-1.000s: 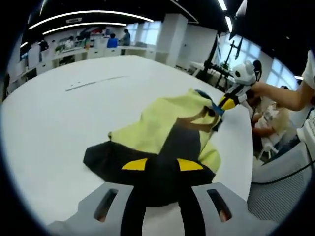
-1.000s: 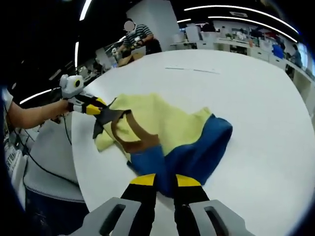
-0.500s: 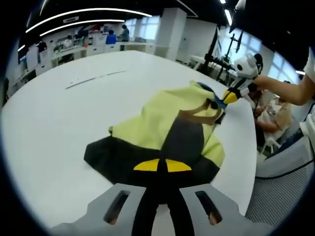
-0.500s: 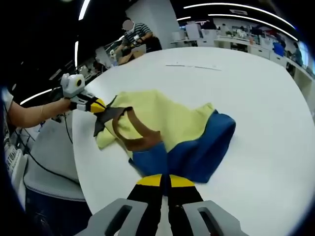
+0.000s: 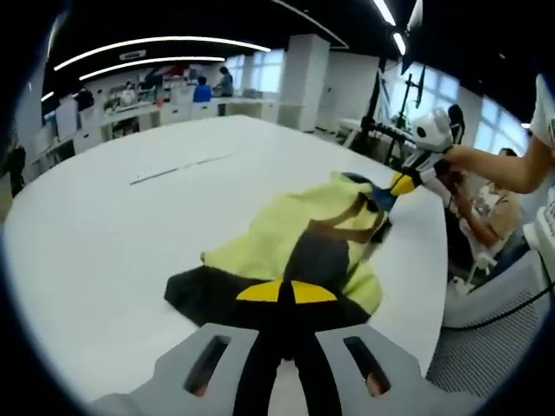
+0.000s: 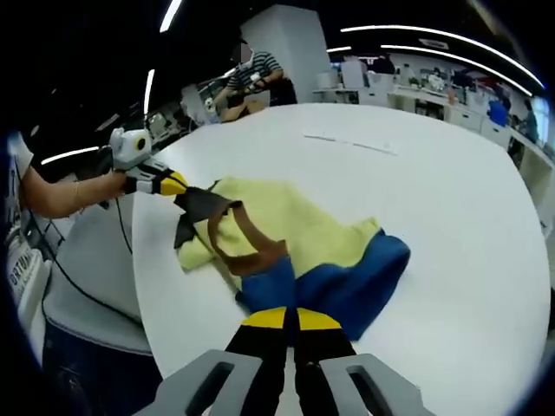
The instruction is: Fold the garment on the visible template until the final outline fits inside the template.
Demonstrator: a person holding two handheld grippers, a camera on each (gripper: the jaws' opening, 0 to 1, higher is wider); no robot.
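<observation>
A yellow garment (image 5: 290, 217) with a brown collar lies bunched near the edge of a white round table (image 5: 104, 234). Its near end is black, and my left gripper (image 5: 279, 293) is shut on that dark cloth. In the right gripper view the same garment (image 6: 303, 225) ends in a blue part, and my right gripper (image 6: 286, 319) is shut on it. Each gripper shows at the far end in the other's view: the right gripper (image 5: 401, 182) on the blue edge, the left gripper (image 6: 173, 184) on the dark corner.
A thin dark line (image 5: 178, 169) is marked on the table beyond the garment, also seen as a line (image 6: 351, 143) from the other side. The table edge (image 6: 143, 286) runs close by the garment. A grey chair (image 5: 494, 321) stands beside it. People sit at desks far behind.
Both pairs of jaws, slightly apart a second ago, have shut on the cloth. Both cameras have since risen a little, and the garment looks more stretched between the two grippers.
</observation>
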